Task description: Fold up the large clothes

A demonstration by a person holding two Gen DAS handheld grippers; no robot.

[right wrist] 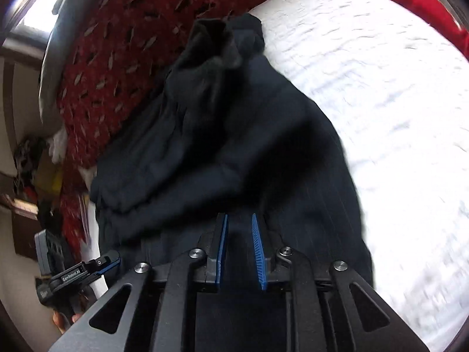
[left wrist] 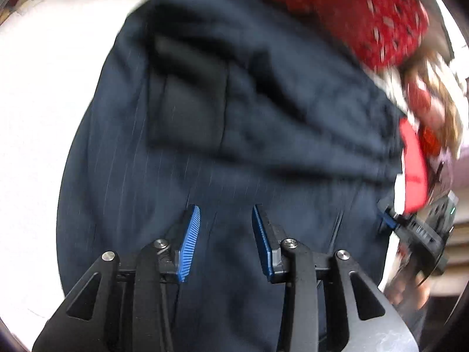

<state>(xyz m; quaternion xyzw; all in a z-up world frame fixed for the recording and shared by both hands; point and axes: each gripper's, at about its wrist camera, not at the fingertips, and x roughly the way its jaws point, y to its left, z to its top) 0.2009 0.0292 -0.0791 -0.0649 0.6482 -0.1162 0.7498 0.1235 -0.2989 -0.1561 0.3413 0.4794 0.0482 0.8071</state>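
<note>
White bedspread (right wrist: 366, 88), red patterned blanket (right wrist: 123, 29)

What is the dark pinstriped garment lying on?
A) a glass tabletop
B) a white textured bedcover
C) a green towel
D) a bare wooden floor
B: the dark pinstriped garment is spread over a white textured bedcover, which shows bright on its far side from the right tongs, with a red patterned cloth along the other edge.

Dark navy garment (left wrist: 228, 135): matt woven cloth, faint pinstripes, softly creased. White bed cover (right wrist: 381, 94): matt, crinkled cloth. Red blanket (right wrist: 117, 29): patterned cloth. Left gripper (left wrist: 225, 234), right gripper (right wrist: 239, 240): matt black plastic, ribbed blue pads (left wrist: 189, 243), shiny metal screws.
</note>
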